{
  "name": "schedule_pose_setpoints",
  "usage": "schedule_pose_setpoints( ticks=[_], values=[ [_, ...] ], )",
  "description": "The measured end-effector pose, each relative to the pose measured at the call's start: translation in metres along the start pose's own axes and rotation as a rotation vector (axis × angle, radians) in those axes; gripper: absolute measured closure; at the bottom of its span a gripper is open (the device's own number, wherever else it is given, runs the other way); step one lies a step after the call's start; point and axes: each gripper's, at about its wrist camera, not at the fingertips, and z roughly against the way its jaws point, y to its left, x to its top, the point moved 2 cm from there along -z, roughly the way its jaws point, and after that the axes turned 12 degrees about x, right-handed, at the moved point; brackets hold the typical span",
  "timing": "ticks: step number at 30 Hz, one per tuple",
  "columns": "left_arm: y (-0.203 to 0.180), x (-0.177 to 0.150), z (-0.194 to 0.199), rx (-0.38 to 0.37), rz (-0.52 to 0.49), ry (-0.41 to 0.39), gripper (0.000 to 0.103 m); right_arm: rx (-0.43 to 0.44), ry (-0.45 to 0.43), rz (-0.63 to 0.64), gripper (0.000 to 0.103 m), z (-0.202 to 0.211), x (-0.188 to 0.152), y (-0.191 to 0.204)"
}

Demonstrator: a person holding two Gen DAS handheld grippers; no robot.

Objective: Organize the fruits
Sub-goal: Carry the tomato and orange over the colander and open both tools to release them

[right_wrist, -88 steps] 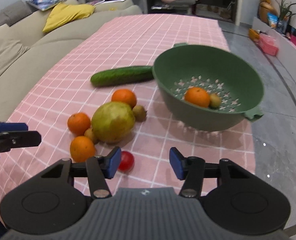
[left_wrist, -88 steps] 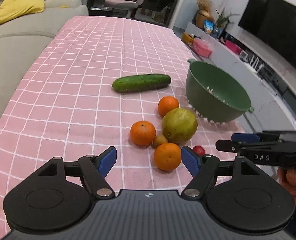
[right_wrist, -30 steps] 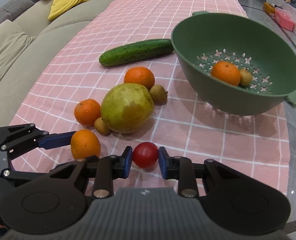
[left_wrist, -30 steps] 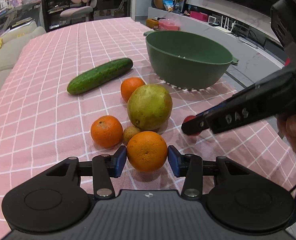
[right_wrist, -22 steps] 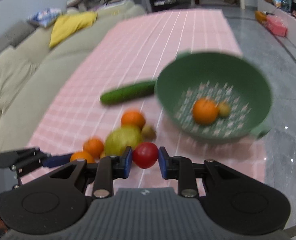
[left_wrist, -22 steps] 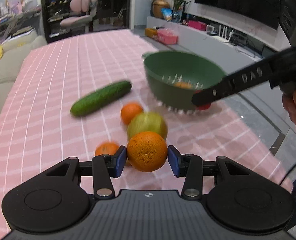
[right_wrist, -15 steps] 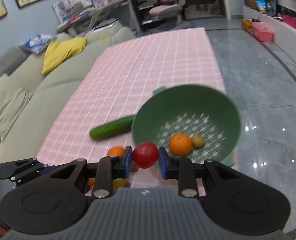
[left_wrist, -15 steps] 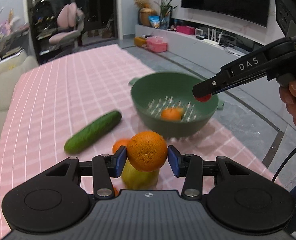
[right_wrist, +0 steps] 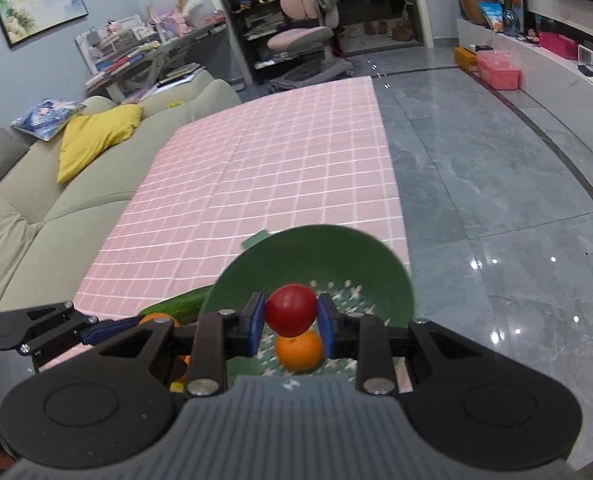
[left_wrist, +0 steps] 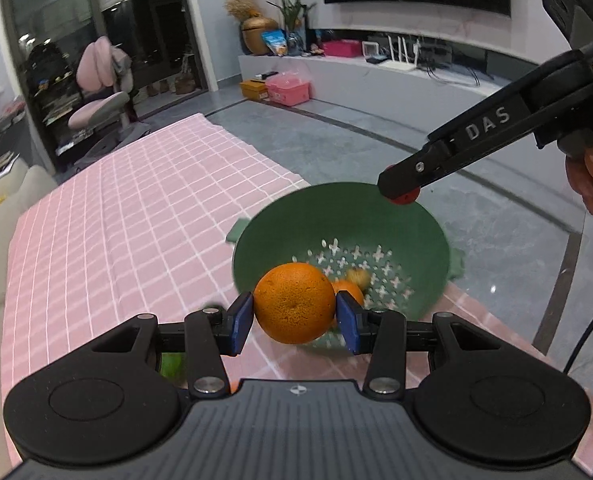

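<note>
My left gripper (left_wrist: 295, 322) is shut on an orange (left_wrist: 294, 302), held in the air at the near rim of the green colander (left_wrist: 432, 240). My right gripper (right_wrist: 290, 322) is shut on a small red fruit (right_wrist: 291, 309), raised above the colander (right_wrist: 360, 252). In the left wrist view the right gripper's finger (left_wrist: 448, 152) crosses from the right, with the red fruit (left_wrist: 405, 199) peeking under its tip over the colander's far rim. Inside the colander lie another orange (right_wrist: 298, 350) and a small brownish fruit (left_wrist: 358, 277).
The pink checked tablecloth (right_wrist: 256, 184) stretches far beyond the colander. A cucumber (right_wrist: 180, 303) and more oranges (right_wrist: 158, 319) lie left of the colander, mostly hidden by my grippers. A beige sofa (right_wrist: 36, 216) runs along the left; grey tiled floor (right_wrist: 496, 200) lies to the right.
Both grippers have risen off the table with their fruits and moved toward the colander, which now lies right below them. The loose fruits have slipped out of view beneath the grippers.
</note>
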Motion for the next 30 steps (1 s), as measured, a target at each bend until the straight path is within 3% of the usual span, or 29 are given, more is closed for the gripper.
schedule_pose_setpoints(
  ticks=[8, 15, 22, 30],
  values=[
    [-0.017, 0.020, -0.050, 0.009, -0.138, 0.033, 0.052, -0.018, 0.057, -0.014, 0.078, -0.044, 0.016, -0.024],
    [-0.026, 0.016, -0.087, -0.008, -0.213, 0.129, 0.052, -0.008, 0.122, 0.038, 0.078, -0.087, 0.016, -0.035],
    [-0.032, 0.009, -0.112, -0.028, -0.257, 0.204, 0.051, -0.029, 0.203, 0.050, 0.078, -0.118, 0.012, -0.045],
    [-0.029, 0.011, -0.125, -0.034, -0.254, 0.218, 0.049, -0.031, 0.268, 0.083, 0.078, -0.144, 0.006, -0.050]
  ],
)
